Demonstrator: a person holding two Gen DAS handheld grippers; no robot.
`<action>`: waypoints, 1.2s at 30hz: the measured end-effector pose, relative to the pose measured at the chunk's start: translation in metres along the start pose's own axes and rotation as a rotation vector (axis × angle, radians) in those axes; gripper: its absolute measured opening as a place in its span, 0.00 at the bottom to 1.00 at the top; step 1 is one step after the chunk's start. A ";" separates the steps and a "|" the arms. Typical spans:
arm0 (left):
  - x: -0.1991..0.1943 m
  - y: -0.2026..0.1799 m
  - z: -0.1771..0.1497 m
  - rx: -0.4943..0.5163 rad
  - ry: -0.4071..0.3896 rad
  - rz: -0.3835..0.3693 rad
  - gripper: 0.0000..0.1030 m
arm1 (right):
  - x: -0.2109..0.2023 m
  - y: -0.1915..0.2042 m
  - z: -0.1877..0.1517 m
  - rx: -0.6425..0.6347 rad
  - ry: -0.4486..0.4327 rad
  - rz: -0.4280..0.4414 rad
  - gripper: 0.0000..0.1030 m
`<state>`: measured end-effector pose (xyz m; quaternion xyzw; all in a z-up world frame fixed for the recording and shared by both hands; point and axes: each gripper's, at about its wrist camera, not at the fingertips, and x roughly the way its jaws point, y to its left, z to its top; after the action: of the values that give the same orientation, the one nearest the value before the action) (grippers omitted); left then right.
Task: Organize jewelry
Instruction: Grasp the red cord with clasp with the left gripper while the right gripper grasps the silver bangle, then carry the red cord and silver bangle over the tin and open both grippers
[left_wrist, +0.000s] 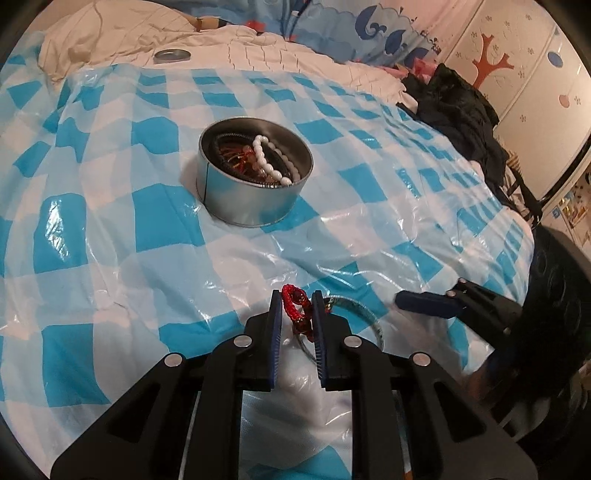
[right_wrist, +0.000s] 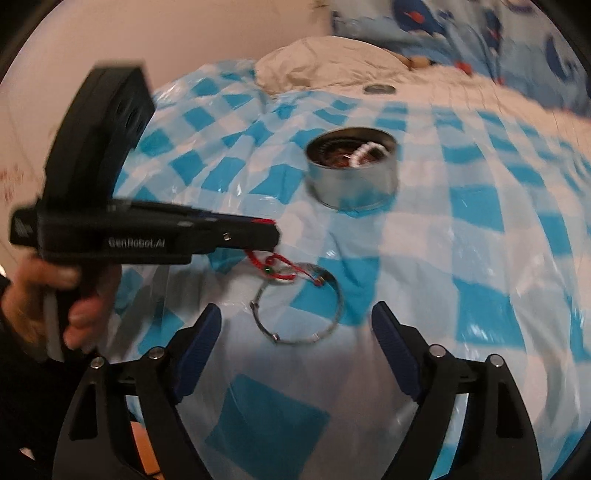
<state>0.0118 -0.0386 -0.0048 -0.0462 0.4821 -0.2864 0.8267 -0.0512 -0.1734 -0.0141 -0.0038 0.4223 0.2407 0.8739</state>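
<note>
My left gripper is shut on a red braided cord bracelet with beads and holds it just above the bed; in the right wrist view the bracelet hangs from that gripper. A thin silver bangle lies on the blue-and-white checked plastic sheet below it, and also shows in the left wrist view. A round metal tin farther back holds a white bead bracelet and dark jewelry; it also shows in the right wrist view. My right gripper is open, near the bangle.
A metal lid lies on the cream quilt at the back. Dark clothes are piled at the bed's right edge beside a white cupboard. The person's hand grips the left tool.
</note>
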 end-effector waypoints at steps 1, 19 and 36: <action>-0.002 0.000 0.002 -0.003 -0.007 0.003 0.14 | 0.004 0.003 0.002 -0.021 0.001 -0.006 0.79; -0.019 0.003 0.019 -0.023 -0.077 0.025 0.14 | -0.007 0.001 0.003 -0.008 -0.106 -0.028 0.57; -0.020 -0.015 0.038 0.035 -0.132 0.137 0.14 | -0.013 -0.023 0.008 0.079 -0.133 -0.099 0.44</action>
<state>0.0292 -0.0481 0.0357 -0.0177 0.4234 -0.2339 0.8750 -0.0422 -0.1974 -0.0043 0.0256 0.3717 0.1801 0.9103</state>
